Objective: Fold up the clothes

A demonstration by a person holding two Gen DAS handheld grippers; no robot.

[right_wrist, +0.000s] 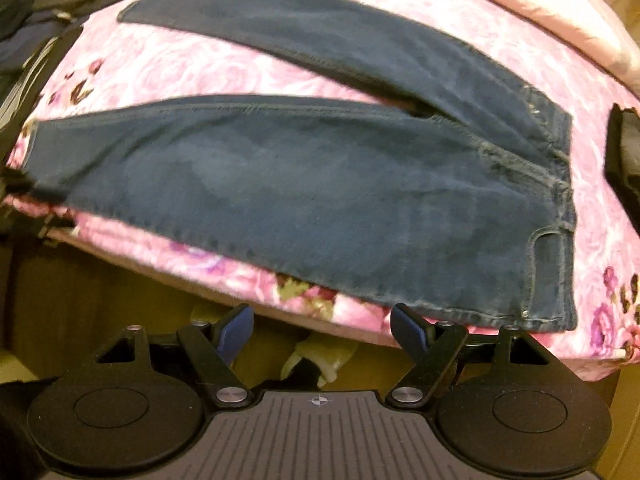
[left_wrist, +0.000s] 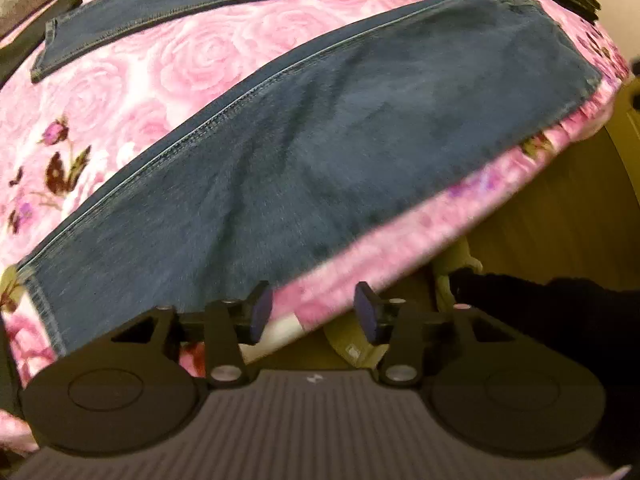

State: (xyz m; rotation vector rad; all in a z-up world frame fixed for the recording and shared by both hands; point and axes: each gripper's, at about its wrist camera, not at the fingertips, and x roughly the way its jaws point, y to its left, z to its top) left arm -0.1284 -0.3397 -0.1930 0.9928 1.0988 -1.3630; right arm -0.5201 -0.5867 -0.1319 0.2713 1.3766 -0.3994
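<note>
While both grippers hang over the near edge of the bed, nothing is in either of them. The left gripper has its fingers partly apart with only the blanket's border showing between them, and the right gripper stands with its fingers wide and empty.

Just past the tips lies the pair of jeans, spread flat on the pink rose blanket. From the right gripper, the waistband sits at about three o'clock and the two legs run off toward nine and ten o'clock, splayed apart with a strip of blanket between them. I judge the folding barely begun: the jeans are laid out, but the legs are not yet brought together and no crosswise fold is made.

For room, the near leg's long edge runs close along the edge of the bed at six o'clock, so little margin is left there. Beyond the far leg, toward twelve o'clock, the blanket lies open. Dark clothes crowd the ten o'clock corner, and a dark thing sits at three o'clock.
</note>
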